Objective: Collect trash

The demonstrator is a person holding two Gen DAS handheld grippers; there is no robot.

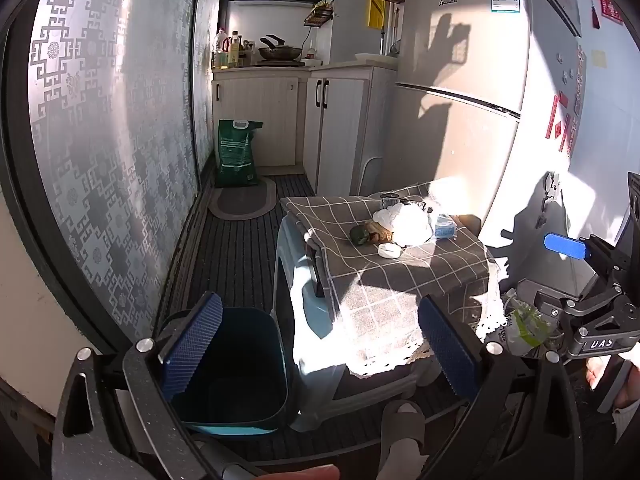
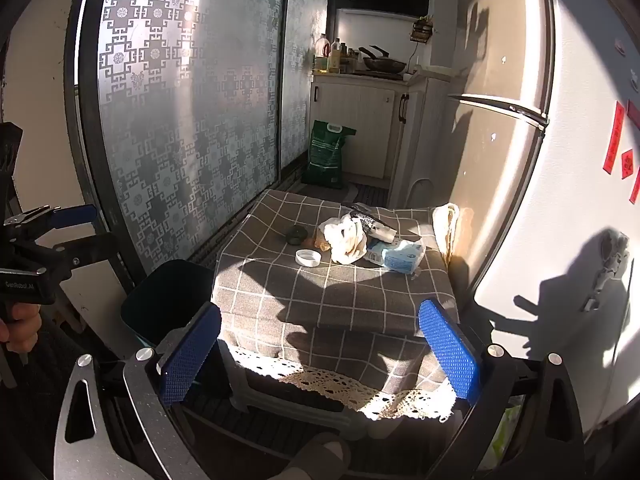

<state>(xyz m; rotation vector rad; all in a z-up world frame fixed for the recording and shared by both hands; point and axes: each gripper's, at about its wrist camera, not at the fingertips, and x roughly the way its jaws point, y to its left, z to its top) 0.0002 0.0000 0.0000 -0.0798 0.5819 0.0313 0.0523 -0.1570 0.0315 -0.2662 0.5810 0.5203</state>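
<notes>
Trash [image 2: 352, 240] (crumpled tissue, white cap, blue packet) lies clustered mid-surface [image 2: 280, 296], ahead of and below both tools. The right hand-held gripper [image 2: 320, 356] faces it squarely, jaws apart and empty; the left hand-held gripper [image 1: 320, 352], likewise spread, hangs nearer the bin [image 1: 236, 364].

The left gripper [image 1: 320, 350] has black metal arms with silver round screws, and its fingers [image 1: 191, 350] carry blue, ribbed pads. The right gripper [image 2: 320, 354] is built alike, with blue dimpled fingers [image 2: 450, 354]; seen from the left wrist, its black body bears white letters. The person wears a grey slipper [image 1: 402, 424] over a white sock.
</notes>
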